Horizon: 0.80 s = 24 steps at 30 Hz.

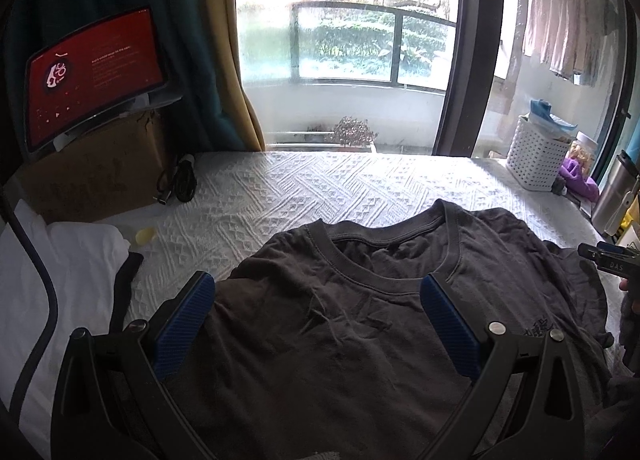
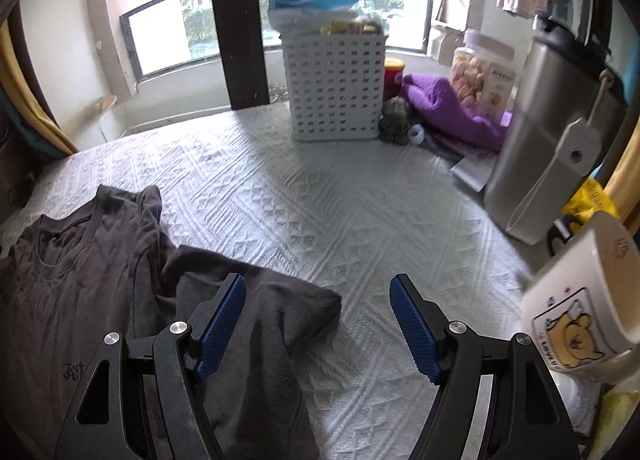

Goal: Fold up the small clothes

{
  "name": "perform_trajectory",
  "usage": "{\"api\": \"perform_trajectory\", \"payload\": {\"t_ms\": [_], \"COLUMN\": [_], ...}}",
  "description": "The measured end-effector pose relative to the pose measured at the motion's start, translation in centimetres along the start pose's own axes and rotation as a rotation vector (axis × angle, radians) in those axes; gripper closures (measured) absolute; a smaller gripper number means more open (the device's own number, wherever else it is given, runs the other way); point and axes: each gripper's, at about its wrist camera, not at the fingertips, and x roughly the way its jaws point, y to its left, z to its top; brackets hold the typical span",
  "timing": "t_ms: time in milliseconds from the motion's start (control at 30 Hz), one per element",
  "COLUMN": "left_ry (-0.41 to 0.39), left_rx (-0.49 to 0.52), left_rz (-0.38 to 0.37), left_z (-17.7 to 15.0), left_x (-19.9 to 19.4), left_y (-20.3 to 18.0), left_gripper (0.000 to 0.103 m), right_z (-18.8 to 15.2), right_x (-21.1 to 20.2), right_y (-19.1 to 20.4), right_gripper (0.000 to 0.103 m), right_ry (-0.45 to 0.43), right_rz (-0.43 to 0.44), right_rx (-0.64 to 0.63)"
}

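A: Where is the dark grey T-shirt (image 1: 360, 324) found?

B: It is spread face up on the white quilted bedcover (image 1: 280, 188), collar toward the window; its sleeve (image 2: 280, 300) is laid out to the right, still unfolded.

A: And the tongs?

B: The left gripper (image 1: 318, 296) is held wide apart over the chest, nothing clamped. The right gripper (image 2: 318, 298) is likewise spread, above the sleeve.

A: The step in hand?

B: Folding appears not yet begun. The sleeve would likely need pinching and carrying inward, clear of the mug (image 2: 580, 300).
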Motion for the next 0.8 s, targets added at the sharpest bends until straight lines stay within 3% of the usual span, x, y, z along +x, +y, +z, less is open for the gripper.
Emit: {"api": "perform_trajectory", "payload": {"t_ms": [100,400,800], "left_ry": [0.01,0.013,-0.01], "left_rx": [0.001,0.003,0.01], "left_rz": [-0.001,-0.016,-0.031], "left_z": [0.0,-0.1,-0.2], "left_x": [0.3,0.2,-1.0], "left_y": [0.0,0.0,-0.3], "left_gripper": [0.002,0.002,0.002], "right_z": [-0.3,-1.4,-2.3], "right_x": [0.3,1.1,-0.8], "right_y": [0.0,0.7,-2.7], "right_gripper": [0.027,0.09,0.095], "right_ry": [0.009,0.05,-0.012], "right_rz": [0.035,0.072,-0.033], "right_rx": [0.012,0.006,0.072]}}
